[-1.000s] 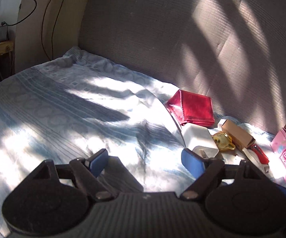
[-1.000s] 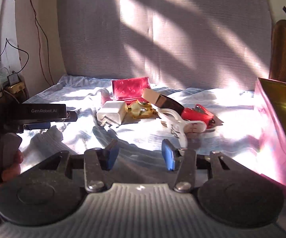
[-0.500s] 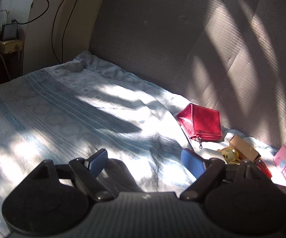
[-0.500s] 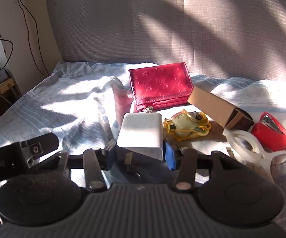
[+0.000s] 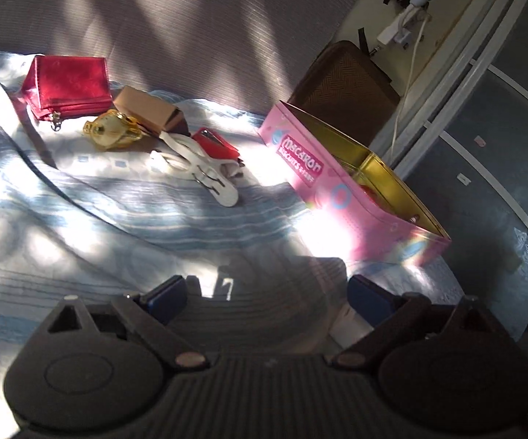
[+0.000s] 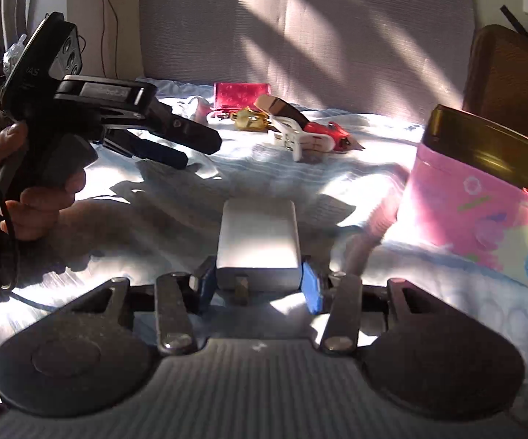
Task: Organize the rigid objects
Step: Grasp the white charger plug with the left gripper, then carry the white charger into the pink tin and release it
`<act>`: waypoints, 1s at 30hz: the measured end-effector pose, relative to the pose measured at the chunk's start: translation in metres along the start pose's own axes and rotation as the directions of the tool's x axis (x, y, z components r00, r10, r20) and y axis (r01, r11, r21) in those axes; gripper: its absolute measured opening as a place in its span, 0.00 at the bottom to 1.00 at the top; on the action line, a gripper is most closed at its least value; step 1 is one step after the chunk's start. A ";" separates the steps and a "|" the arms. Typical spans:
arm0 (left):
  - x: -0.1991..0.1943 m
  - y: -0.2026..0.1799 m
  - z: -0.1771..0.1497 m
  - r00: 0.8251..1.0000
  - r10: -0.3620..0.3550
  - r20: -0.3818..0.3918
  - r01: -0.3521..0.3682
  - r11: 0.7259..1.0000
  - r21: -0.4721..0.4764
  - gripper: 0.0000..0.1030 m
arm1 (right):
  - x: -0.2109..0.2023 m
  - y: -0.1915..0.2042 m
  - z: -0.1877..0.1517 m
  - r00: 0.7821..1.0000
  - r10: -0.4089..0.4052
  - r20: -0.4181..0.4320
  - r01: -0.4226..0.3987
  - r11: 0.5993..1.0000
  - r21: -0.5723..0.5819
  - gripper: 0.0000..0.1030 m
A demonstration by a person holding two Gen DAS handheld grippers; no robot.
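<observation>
Now pinching the charger (image 6: 258, 243) between both blue pads of the right gripper (image 6: 258, 285), plug end back toward the palm, body sticking out at 12 o'clock: a side grip across the flat faces, likely chosen so the block stays level in carriage. Held clear above the sheet (image 6: 355, 179), with the pink tin (image 6: 483, 205) at 2 o'clock, lid off and gold inside showing, presumably the drop spot.

Meanwhile left gripper (image 5: 266, 294) spread wide and empty, jaws just opened further with nothing between them, seemingly readied for the next pick. From there, tin (image 5: 311, 168) at 1 o'clock; the rest still clustered at 11 o'clock by the backrest: red wallet (image 5: 68, 84), gold trinket (image 5: 112, 133), brown box (image 5: 147, 111), white clip (image 5: 198, 172), small red piece (image 5: 214, 144).
</observation>
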State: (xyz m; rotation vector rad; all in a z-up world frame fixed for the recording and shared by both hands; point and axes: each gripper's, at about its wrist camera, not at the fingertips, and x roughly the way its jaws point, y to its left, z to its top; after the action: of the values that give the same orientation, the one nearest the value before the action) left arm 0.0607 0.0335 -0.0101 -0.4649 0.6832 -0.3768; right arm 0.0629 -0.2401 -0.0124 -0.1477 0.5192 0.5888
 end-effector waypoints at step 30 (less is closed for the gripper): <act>0.072 -0.150 0.069 0.999 -0.002 0.040 -0.005 0.984 0.178 0.74 | -0.028 -0.056 0.040 0.935 -0.189 0.300 0.187 0.982 0.036 0.51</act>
State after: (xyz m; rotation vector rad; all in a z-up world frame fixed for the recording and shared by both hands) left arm 0.1326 -0.1060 0.0787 -0.3015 0.6053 -0.4224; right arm 0.0917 -0.2885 0.0352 -0.0969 0.2053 0.4119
